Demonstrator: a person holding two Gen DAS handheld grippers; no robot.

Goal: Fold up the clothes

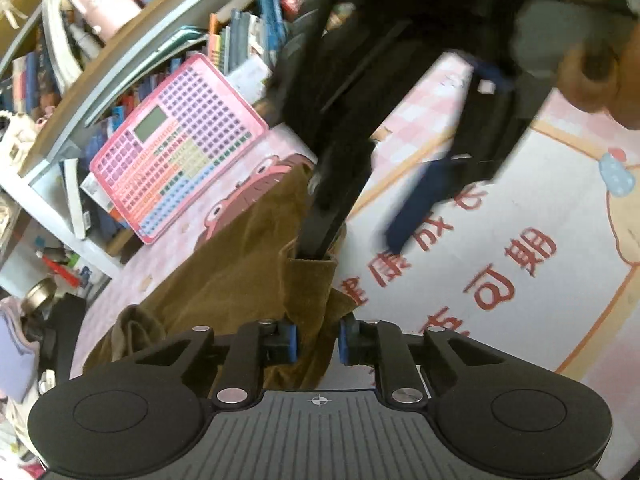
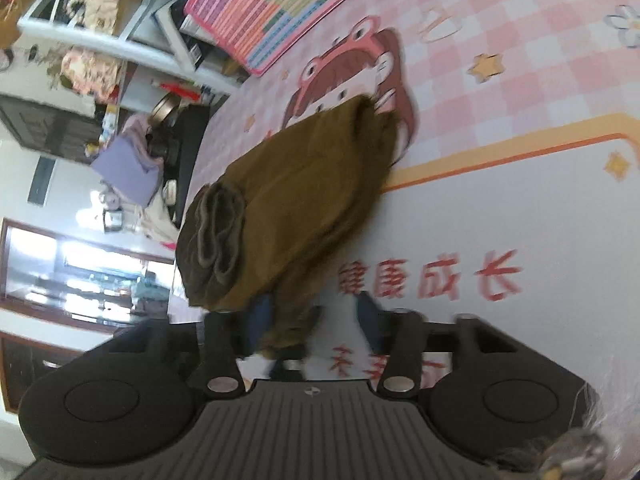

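Observation:
A brown garment (image 1: 224, 280) lies bunched on the pink cartoon table mat (image 1: 520, 240). One edge of it rises between the blue pads of my left gripper (image 1: 317, 344), which is shut on that fold. In the left wrist view my right gripper (image 1: 360, 224) comes down from above, blurred, with one black finger against the garment's raised corner and its blue-padded finger out over the mat. In the right wrist view the brown garment (image 2: 296, 200) is a rolled heap, and its near end hangs between the wide-apart fingers of the open right gripper (image 2: 312, 320).
A pink chart board (image 1: 176, 148) leans against a bookshelf (image 1: 120, 52) behind the mat. Clutter, a purple box (image 2: 124, 168) and a round tin (image 2: 164, 108) sit off the table's left edge. A hand (image 1: 600, 80) holds the right gripper at the upper right.

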